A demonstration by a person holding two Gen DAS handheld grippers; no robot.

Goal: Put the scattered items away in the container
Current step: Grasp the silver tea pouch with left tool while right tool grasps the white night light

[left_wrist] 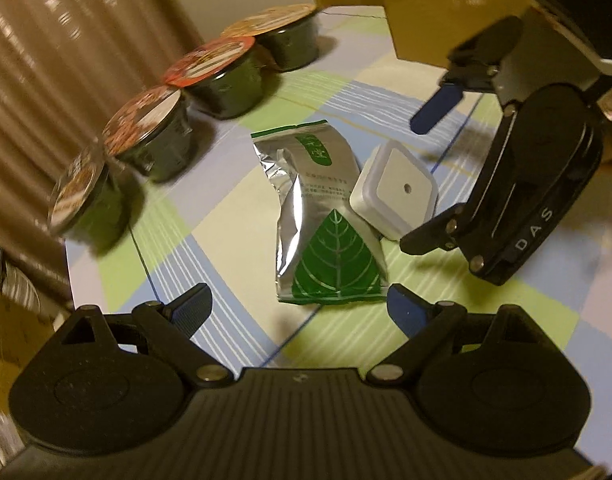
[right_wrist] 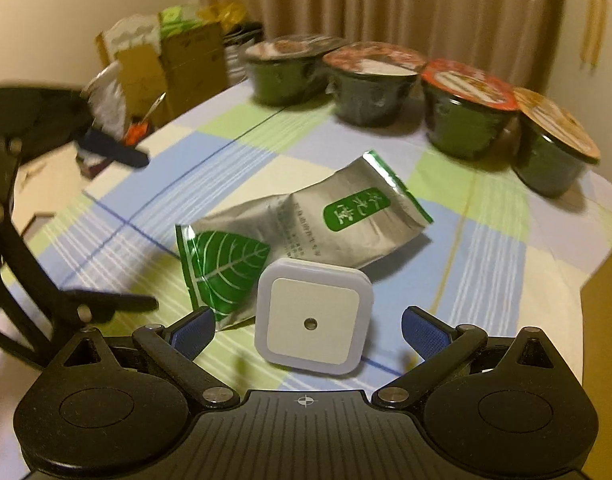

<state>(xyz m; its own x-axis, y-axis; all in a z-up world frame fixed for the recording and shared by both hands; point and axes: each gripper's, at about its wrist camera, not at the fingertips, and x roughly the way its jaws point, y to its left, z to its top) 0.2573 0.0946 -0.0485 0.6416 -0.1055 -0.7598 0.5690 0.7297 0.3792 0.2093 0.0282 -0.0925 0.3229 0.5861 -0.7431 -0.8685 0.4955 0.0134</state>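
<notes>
Grippers: left and right, both wide above table

Tablecloth: check of pale blue, light green & cream w/ thin white stripes and dark blue lines. Foil pouch: silver w/ green edge trim, a green leaf w/ pale veins and a green label w/ white characters; square plug-in light: white, cream face, small dark dot at centre. Four bowls: dark green sides, lids printed red, orange & white; gripper bodies black w/ blue fingertip pads, cardboard box brown, curtain tan.
</notes>
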